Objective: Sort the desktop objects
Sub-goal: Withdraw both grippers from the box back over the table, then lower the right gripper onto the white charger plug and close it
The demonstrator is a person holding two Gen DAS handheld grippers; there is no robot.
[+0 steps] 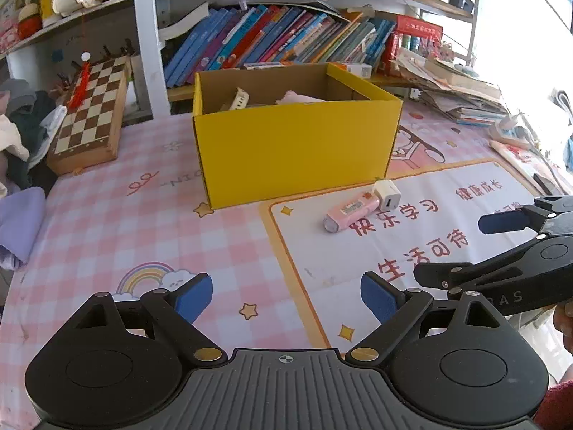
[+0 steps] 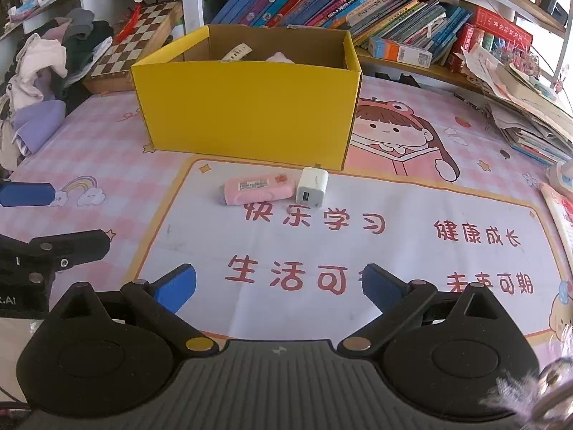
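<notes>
A pink eraser-like case (image 2: 257,189) lies on the desk mat touching a white USB charger (image 2: 312,188), both just in front of the yellow cardboard box (image 2: 247,107). They also show in the left wrist view: the case (image 1: 351,212), the charger (image 1: 386,195), the box (image 1: 293,147). The box holds a cream strap (image 1: 239,99) and something pink (image 1: 299,98). My left gripper (image 1: 286,299) is open and empty, low over the mat. My right gripper (image 2: 279,286) is open and empty, well short of the case.
A chessboard (image 1: 91,111) leans at the back left beside a heap of clothes (image 2: 46,71). A shelf of books (image 1: 279,39) runs behind the box. Stacked papers and books (image 2: 526,107) lie at the right.
</notes>
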